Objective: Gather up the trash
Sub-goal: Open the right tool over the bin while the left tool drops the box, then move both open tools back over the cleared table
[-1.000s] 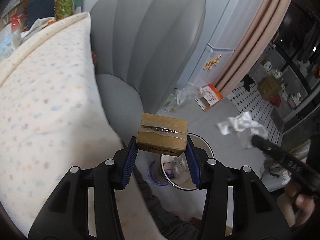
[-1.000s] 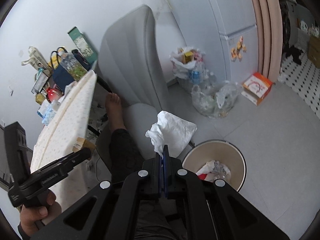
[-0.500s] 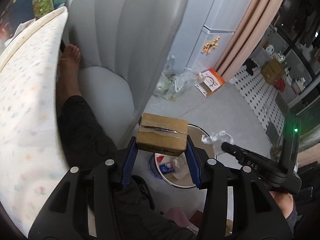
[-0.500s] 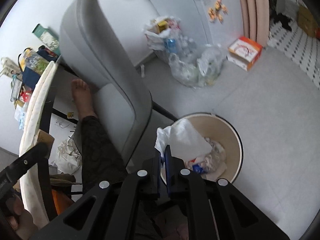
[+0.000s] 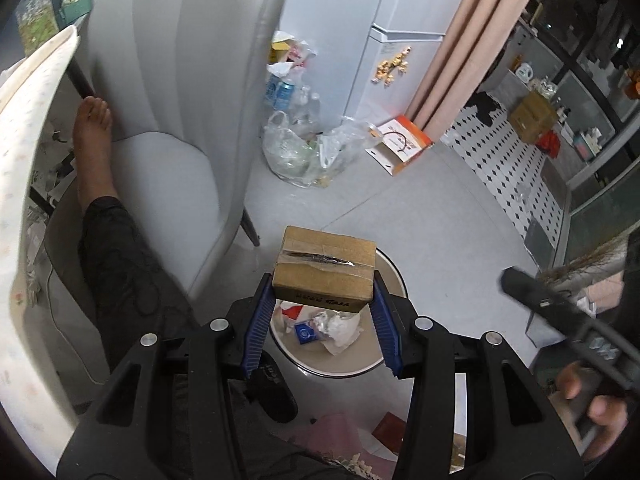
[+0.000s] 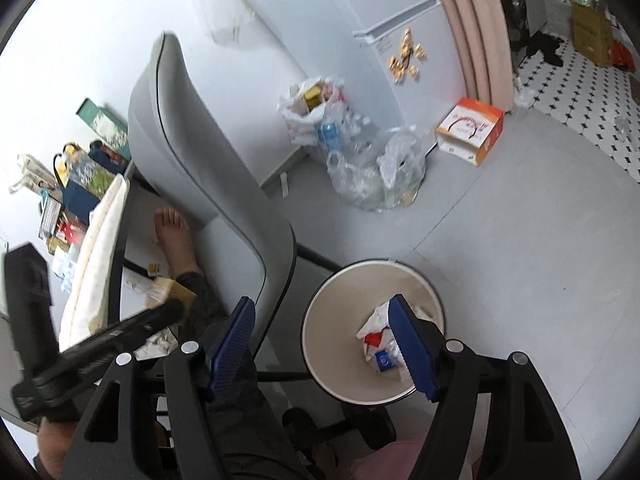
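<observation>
A box (image 5: 325, 270) is clamped between the pads of the left tool (image 5: 322, 300), held right above the bin (image 5: 394, 276), the right tool (image 6: 324, 344) is opening with nothing in it, paper trash (image 6: 378, 338) is seen in the bin below.

Matt brown cardboard box (image 5: 325, 268), glossy tape across top. Smooth plastic bin (image 6: 320, 320). Crumpled paper (image 5: 340, 330) inside. Grey upholstered chair (image 5: 180, 80).
</observation>
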